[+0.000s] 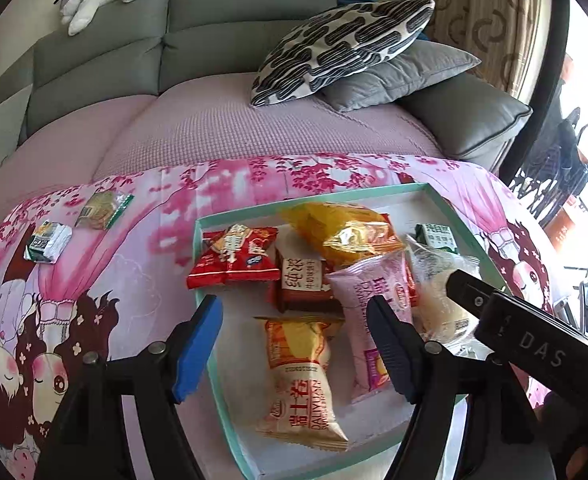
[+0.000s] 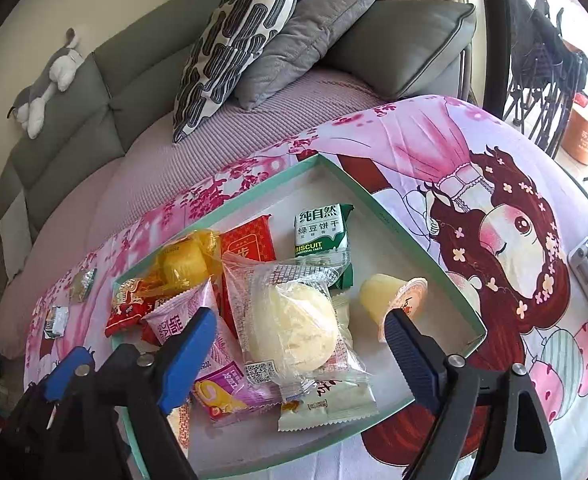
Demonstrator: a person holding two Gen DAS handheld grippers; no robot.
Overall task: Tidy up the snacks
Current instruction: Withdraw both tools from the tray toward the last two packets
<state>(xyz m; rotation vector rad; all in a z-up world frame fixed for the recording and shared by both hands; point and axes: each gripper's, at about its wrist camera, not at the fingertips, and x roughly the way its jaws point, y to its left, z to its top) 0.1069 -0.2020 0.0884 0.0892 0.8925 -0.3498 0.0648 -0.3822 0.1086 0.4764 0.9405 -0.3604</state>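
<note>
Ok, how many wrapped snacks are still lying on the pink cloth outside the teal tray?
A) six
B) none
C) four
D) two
D: the left wrist view shows just two small packets on the pink cloth left of the teal tray, a green-and-white packet and a clear biscuit packet; every other snack sits inside the tray.
</note>
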